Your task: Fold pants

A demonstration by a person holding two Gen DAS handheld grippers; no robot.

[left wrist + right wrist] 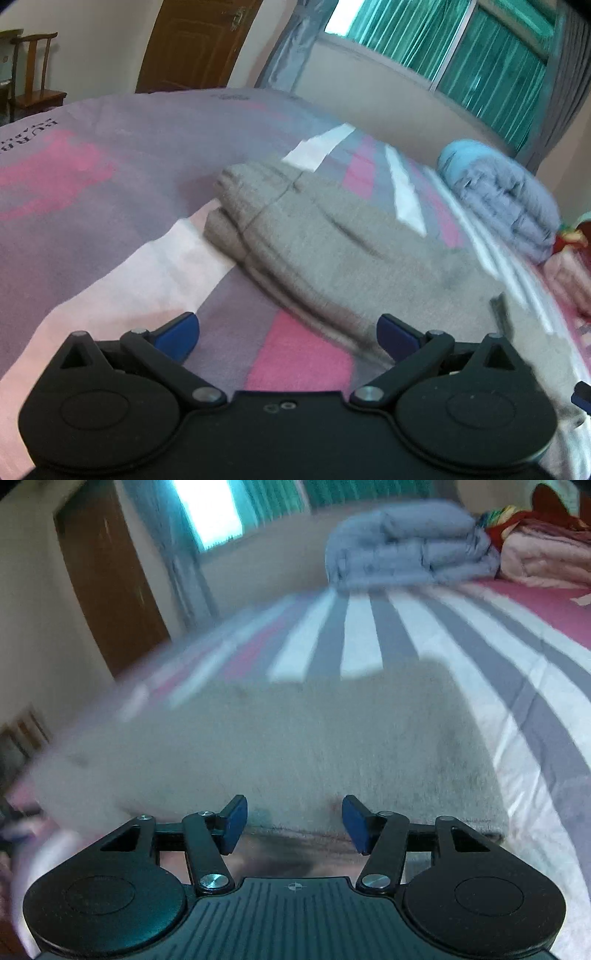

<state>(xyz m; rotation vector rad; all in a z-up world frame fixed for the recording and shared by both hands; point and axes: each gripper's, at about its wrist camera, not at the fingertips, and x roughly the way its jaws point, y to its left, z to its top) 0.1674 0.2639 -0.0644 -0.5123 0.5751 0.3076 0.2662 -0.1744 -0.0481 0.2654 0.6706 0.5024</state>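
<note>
Pants (332, 251) lie folded in a thick grey stack on striped bed (110, 229), folding seemingly near done; left gripper (288, 334) fingers spread wide, empty; right gripper (294, 821) fingers apart at near edge, gripping nothing.

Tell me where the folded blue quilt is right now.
The blue quilt sits at the far end of the bed, upper right in both views, beyond the grey pants and beside pink bedding.
</note>
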